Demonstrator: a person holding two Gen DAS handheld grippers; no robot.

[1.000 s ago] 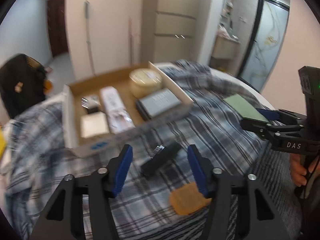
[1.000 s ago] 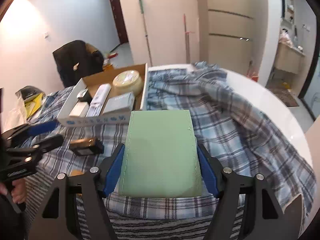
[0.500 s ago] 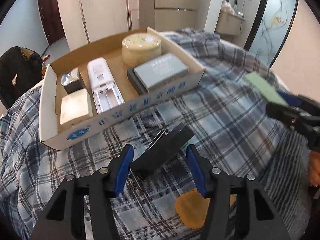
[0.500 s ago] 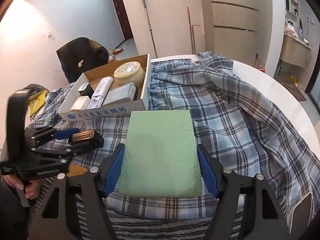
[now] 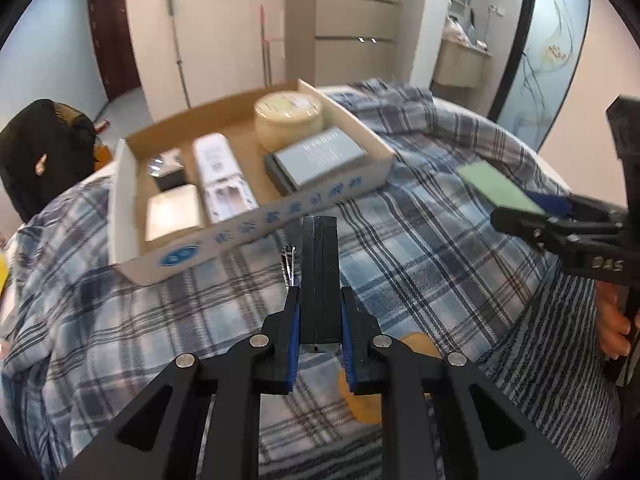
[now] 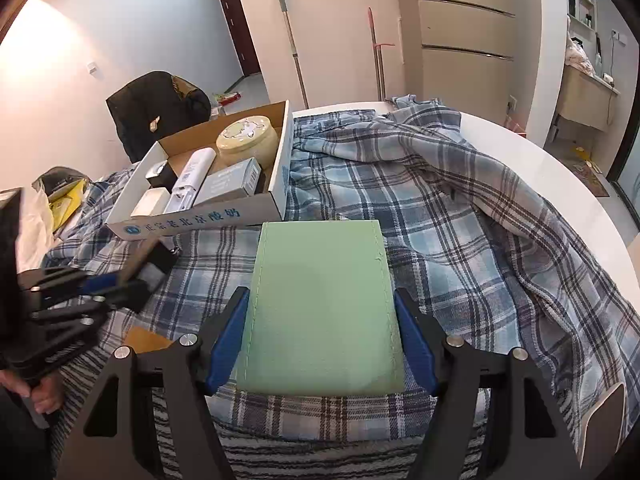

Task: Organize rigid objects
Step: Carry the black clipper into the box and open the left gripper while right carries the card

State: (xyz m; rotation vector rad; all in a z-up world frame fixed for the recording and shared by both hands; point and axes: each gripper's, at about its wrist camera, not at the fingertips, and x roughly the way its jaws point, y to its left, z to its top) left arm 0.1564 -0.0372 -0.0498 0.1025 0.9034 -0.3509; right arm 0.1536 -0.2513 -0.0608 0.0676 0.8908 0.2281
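Both grippers hold something. On the left gripper (image 5: 319,316), the jaws are closing, and the blue pads already press both sides of a long black block (image 5: 319,280). That block points straight ahead, and its far end comes close to the near wall of the cardboard box (image 5: 256,232), with a small strip of cloth showing between them. A small shiny metal piece sits on the block's left side.

On the right gripper (image 6: 322,336), the jaws stand fairly wide, with a flat green pad (image 6: 320,304) pinched between them by its two long edges. Its far edge stops just short of the box's near right corner.

Inside the box lie a round cream tin (image 5: 289,118) at the far right, a grey box (image 5: 320,158) in front of it, a white remote (image 5: 222,174) in the middle, and a white square (image 5: 173,212) at the near left.

Everything rests on a blue checked cloth (image 6: 460,220). Right of the box the cloth is open, though bunched into folds. A white table edge (image 6: 560,168) curves round the far right. An orange disc (image 5: 362,396) lies under the left gripper.
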